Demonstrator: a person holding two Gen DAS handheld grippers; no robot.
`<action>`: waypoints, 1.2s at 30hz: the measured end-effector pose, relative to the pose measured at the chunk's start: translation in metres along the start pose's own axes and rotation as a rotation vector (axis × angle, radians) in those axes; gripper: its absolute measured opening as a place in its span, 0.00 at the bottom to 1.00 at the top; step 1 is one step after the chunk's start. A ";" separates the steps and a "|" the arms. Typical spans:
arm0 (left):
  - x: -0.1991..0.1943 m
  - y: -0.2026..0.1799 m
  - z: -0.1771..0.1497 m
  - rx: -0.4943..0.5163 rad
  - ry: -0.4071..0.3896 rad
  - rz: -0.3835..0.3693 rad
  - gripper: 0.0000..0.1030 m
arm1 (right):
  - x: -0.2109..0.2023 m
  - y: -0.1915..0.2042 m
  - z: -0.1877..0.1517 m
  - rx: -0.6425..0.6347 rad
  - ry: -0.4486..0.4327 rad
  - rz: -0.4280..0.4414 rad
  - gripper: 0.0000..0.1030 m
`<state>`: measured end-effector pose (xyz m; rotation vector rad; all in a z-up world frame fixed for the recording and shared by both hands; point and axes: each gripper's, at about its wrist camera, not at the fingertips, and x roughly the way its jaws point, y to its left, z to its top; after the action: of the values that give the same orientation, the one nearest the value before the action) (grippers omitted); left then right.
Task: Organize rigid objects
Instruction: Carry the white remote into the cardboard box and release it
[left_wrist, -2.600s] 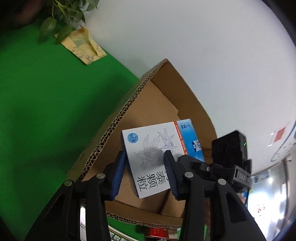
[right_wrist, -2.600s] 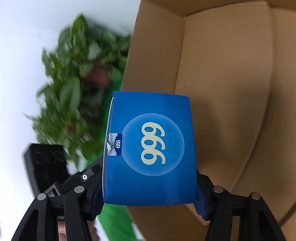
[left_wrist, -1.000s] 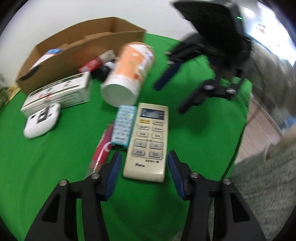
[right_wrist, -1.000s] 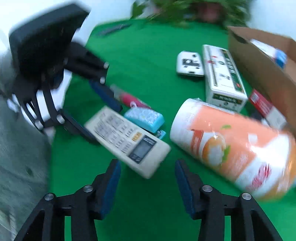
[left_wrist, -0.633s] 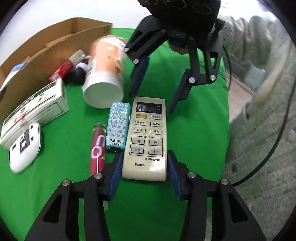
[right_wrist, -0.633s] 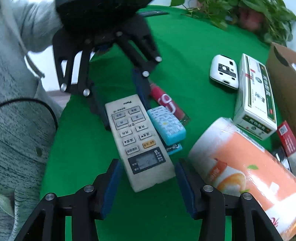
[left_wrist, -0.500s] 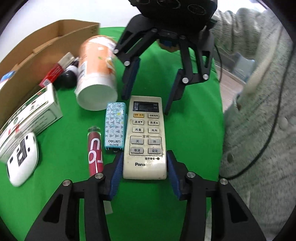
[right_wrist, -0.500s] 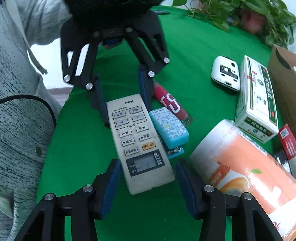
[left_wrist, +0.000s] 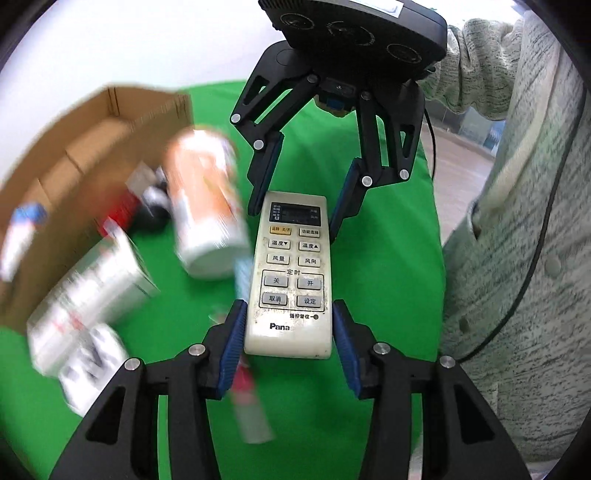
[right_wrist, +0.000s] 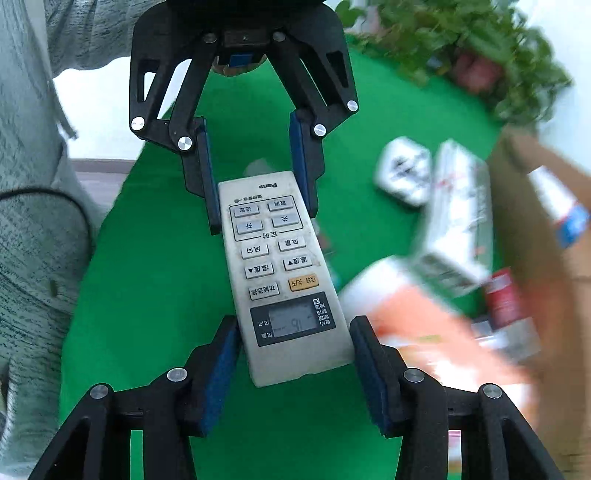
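Gripping the remote (left_wrist: 291, 273) with both claws at once, one at each end.

Left claw (left_wrist: 288, 310): clamping the logo end, blue pads (left_wrist: 232, 343) pressing against the two long sides. Jaws having just been closing, with the remote between them. Standing partly open, only as wide as the remote's body.

Right claw (right_wrist: 294, 325): clamping the display end, likewise partly open to the remote's width. Right pad touching the edge; left pad sitting just beside the other edge, with contact there hard to make out.

Claws facing each other along the remote's length, both pointing steeply down, buttons facing up.

Remote showing sharp in both views, lying over the right part of the green counter (left_wrist: 388, 295). Whether lifting clear of the cloth or resting on it: cannot tell.

Everything to the remote's left smearing with blur. Orange can (left_wrist: 203, 199) lying on its side just left of the remote. White carton (left_wrist: 88, 291) lying further left, nearer. Cardboard box (left_wrist: 74, 155) standing open at the far left, something white and blue leaning inside it. Plant (right_wrist: 461, 48) sitting at the counter's far edge in the right wrist view.

Grey knit sleeve (left_wrist: 517, 258) filling the right side behind the right claw.
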<state>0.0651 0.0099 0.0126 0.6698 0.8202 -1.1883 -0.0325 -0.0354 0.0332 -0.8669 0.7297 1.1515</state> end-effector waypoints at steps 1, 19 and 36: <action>-0.007 0.003 0.008 0.027 -0.004 0.020 0.47 | -0.009 -0.006 0.002 -0.005 -0.002 -0.025 0.51; -0.006 0.251 0.161 0.224 0.112 0.116 0.49 | -0.023 -0.257 -0.019 0.192 0.088 -0.129 0.51; 0.082 0.331 0.161 0.192 0.302 -0.021 0.51 | 0.046 -0.296 -0.040 0.315 0.277 0.084 0.49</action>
<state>0.4303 -0.0814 0.0420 1.0179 0.9728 -1.2109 0.2626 -0.0993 0.0340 -0.7396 1.1513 0.9651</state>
